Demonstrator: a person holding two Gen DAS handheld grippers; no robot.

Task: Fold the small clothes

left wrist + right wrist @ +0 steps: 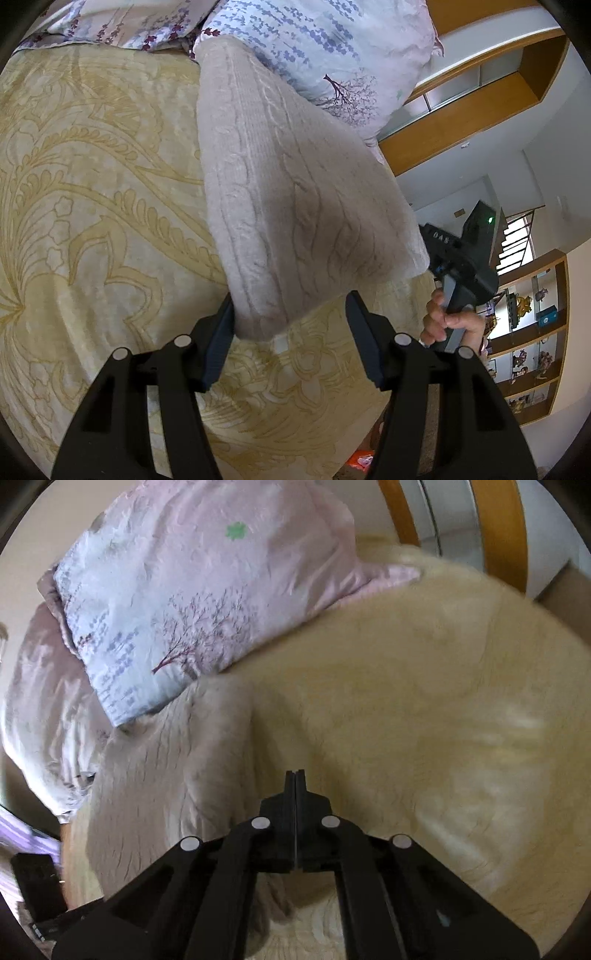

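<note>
Closest to my left camera, the left gripper [291,332] stands with jaws apart, the near corner of the knitted sweater [295,206] between them, unpinched. It lies folded on the bed [92,184], far end against the pillow [332,44]. My right gripper [295,775] has jaws closed on nothing (picture blurred). Next I judge: pinch this corner, fold again.

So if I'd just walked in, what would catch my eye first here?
Probably the beige cable-knit sweater, stretched across the yellow patterned blanket towards the floral pillow. Its near corner lies between the open fingers of the left gripper. The right gripper is shut, empty, over the blanket beside the sweater.
</note>
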